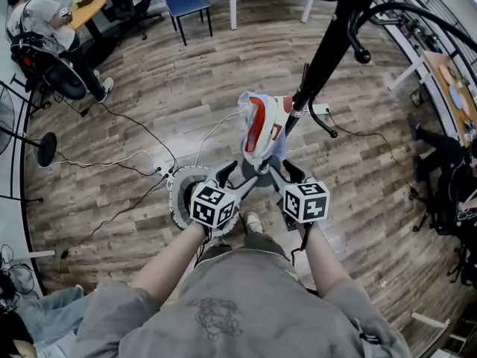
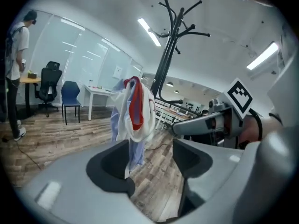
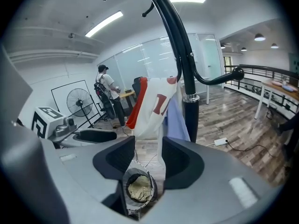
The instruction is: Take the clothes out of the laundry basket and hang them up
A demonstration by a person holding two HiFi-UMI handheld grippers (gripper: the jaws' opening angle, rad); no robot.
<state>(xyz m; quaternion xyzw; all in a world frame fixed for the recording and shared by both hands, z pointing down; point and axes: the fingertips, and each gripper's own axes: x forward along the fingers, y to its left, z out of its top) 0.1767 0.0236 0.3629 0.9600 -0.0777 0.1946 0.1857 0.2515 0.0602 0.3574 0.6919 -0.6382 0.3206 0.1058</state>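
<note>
Found the garment [image 1: 262,125] hung on the rack [image 1: 328,47], close beside the pole and clear of the floor, at twelve o'clock from both claws in the head view. Judged it light, soft and limp: white cloth with red panels over a pale blue layer, bunched at the top, likely to slip from a smooth arm if tugged. Would have taken hold at a thick fold near the bunched top, not at the loose hem. Read its long axis as running top to bottom, bunched end up at the rack, hem pointing to six o'clock at the floor.

Saw the left claw [image 2: 150,155] standing apart, clamped on nothing, with a thin trailing edge of cloth just beside its nine o'clock pad, pressed by neither pad. Saw the right claw [image 3: 149,155] apart as well, with a narrow white tail of cloth hanging between the pads, nearer the three o'clock one, ungripped.

Made out the basket [image 3: 125,183] on the floor at six o'clock under the right claw, with a beige piece [image 3: 138,190] left inside.
</note>
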